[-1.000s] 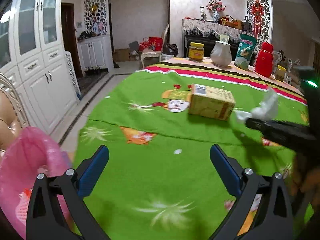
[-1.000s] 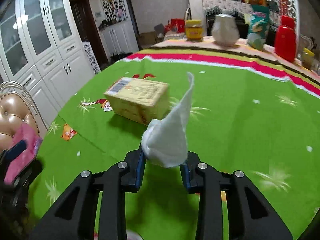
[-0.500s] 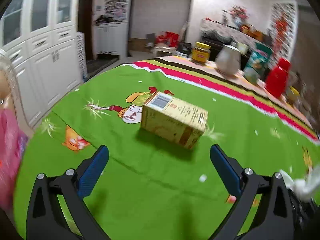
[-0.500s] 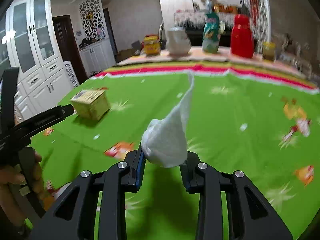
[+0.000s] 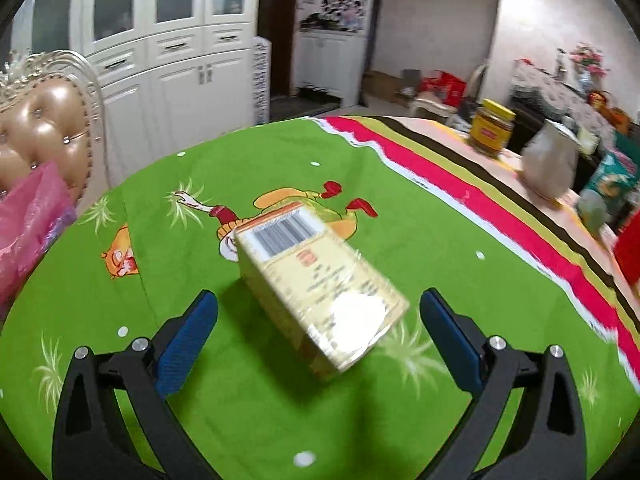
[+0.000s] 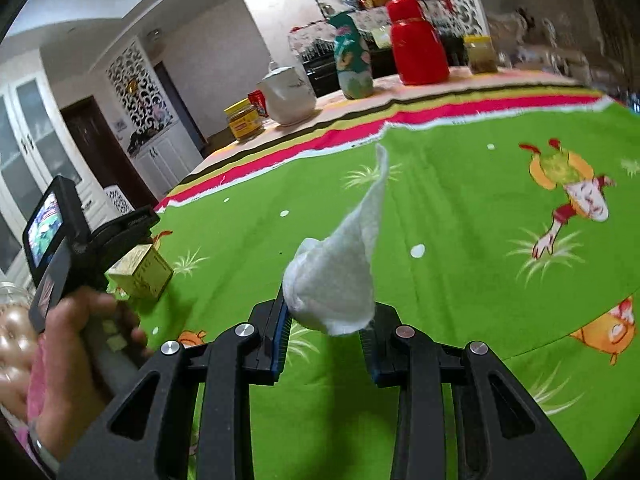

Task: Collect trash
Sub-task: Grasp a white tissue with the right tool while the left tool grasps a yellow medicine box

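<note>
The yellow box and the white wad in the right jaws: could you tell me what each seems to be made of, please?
The yellow box looks like printed cardboard with a glossy coat: sharp folded edges, a barcode and a bright glare patch. The white wad, pinched in the right gripper, looks like soft tissue paper, though thin cloth is possible: a matte, fuzzy surface, crumpled at the base and twisted to a limp point.
</note>
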Available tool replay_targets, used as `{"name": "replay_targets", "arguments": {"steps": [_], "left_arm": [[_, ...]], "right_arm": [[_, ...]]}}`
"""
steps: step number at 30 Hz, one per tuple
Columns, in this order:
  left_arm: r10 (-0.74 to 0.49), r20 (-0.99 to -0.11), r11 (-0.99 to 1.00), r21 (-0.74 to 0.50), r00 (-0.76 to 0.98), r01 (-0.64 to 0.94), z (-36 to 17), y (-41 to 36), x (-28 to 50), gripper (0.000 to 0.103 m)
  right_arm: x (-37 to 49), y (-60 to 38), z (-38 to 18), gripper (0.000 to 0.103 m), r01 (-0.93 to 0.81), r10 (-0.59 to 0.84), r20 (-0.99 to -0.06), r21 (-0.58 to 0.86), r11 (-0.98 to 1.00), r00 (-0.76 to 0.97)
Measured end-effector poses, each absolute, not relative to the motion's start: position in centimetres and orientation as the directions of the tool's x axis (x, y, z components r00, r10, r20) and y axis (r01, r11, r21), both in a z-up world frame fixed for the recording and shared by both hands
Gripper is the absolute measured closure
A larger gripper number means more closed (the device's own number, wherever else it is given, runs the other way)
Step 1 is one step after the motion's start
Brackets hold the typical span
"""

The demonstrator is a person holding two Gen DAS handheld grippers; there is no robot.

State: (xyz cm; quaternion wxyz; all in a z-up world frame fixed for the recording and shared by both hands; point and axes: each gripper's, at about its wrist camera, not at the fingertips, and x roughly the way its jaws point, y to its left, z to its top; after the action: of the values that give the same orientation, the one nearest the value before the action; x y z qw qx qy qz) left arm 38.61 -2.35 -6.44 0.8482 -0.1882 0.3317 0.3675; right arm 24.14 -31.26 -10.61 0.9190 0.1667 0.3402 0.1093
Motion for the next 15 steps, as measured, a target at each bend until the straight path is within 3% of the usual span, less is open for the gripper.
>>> {"name": "replay_targets", "arguments": {"steps": [8, 9, 11, 15], "left_arm": [[0.530, -0.762, 0.585, 0.010, 0.372, -0.811, -8.3, -1.0, 42.4, 0.005], [0.528, -0.762, 0.594, 0.015, 0.375, -0.805, -8.4, -0.9, 42.3, 0.010], [0.514, -0.763, 0.633, 0.029, 0.392, -0.774, -9.0, -0.4, 41.7, 0.030], [0.450, -0.749, 0.750, 0.023, 0.485, -0.661, -9.3, -0.9, 38.7, 0.046]], "right_arm": [[24.4, -31.8, -10.9, 0.071, -0.083, 0.346, -0.582, 0.430, 0.899, 0.736], [24.4, -31.9, -10.9, 0.071, -0.081, 0.348, -0.581, 0.435, 0.897, 0.736], [24.6, -32.0, -11.0, 0.071, -0.077, 0.351, -0.583, 0.441, 0.894, 0.733], [24.4, -32.1, -10.9, 0.071, -0.076, 0.352, -0.576, 0.448, 0.891, 0.738]]}}
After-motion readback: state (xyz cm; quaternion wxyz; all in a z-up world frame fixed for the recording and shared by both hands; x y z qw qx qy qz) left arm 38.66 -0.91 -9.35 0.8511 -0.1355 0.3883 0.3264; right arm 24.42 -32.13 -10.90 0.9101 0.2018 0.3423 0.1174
